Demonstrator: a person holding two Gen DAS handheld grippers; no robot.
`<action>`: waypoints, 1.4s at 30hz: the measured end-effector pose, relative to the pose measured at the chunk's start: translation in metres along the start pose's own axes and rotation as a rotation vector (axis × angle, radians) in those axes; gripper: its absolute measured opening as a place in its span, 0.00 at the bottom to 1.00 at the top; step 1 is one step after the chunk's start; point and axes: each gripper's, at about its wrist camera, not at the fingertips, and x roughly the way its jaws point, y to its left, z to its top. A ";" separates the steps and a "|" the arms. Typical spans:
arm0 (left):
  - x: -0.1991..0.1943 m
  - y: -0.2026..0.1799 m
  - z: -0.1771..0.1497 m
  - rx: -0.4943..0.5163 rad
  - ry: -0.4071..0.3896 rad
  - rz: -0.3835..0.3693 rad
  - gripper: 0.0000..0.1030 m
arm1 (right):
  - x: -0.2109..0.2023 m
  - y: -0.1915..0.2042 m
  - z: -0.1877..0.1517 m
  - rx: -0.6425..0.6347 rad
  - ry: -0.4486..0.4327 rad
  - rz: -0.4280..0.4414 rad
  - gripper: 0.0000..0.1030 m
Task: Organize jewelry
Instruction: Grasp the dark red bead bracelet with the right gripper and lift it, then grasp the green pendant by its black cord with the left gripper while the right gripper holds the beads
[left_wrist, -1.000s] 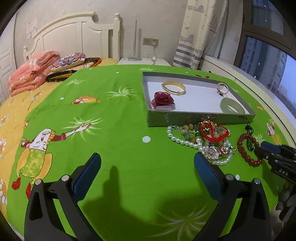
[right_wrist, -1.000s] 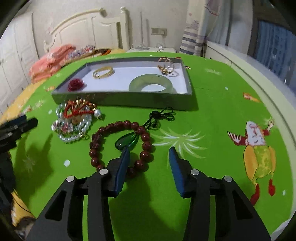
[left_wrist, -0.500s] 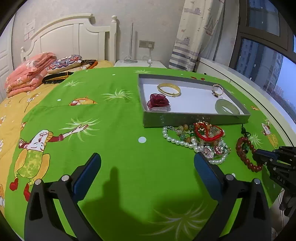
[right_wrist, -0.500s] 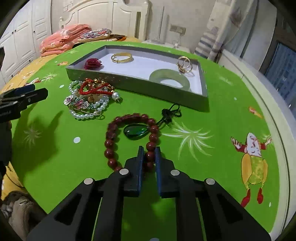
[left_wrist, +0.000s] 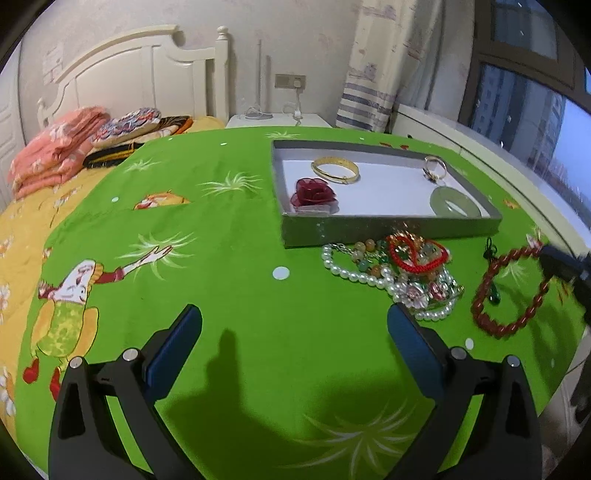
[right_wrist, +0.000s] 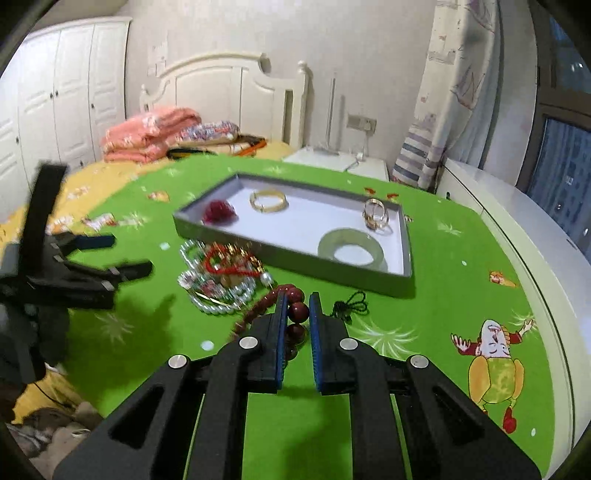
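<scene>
Right wrist view: right gripper (right_wrist: 296, 302) pinches the red bead bracelet (right_wrist: 297, 311) at lower centre, just below the grey tray (right_wrist: 291, 258); left gripper (left_wrist: 294, 325) spread wide, holding nothing.

A dark red bead bracelet (right_wrist: 295, 314) with a green teardrop pendant (left_wrist: 494, 295) and a black knotted cord (right_wrist: 351, 306) hangs lifted, a bead pinched between the pads of the right gripper (right_wrist: 297, 299). Beside it on the green cloth lies a tangled heap of pearl strands, coloured beads and a red cord bracelet (left_wrist: 402, 273). Behind stands a shallow grey tray (left_wrist: 388, 230) with a white floor, holding a red fabric rose (left_wrist: 314, 194), a gold bangle (left_wrist: 334, 170), two gold rings (right_wrist: 375, 214) and a pale green jade bangle (left_wrist: 456, 201).
</scene>
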 end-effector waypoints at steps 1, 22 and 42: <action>0.000 -0.004 0.001 0.024 0.008 -0.002 0.95 | -0.008 -0.003 0.003 0.011 -0.022 0.009 0.12; 0.061 -0.190 0.047 0.352 0.121 -0.223 0.56 | -0.060 -0.096 -0.043 0.227 -0.102 -0.062 0.12; 0.043 -0.206 0.058 0.414 0.056 -0.260 0.11 | -0.063 -0.101 -0.036 0.219 -0.121 -0.066 0.12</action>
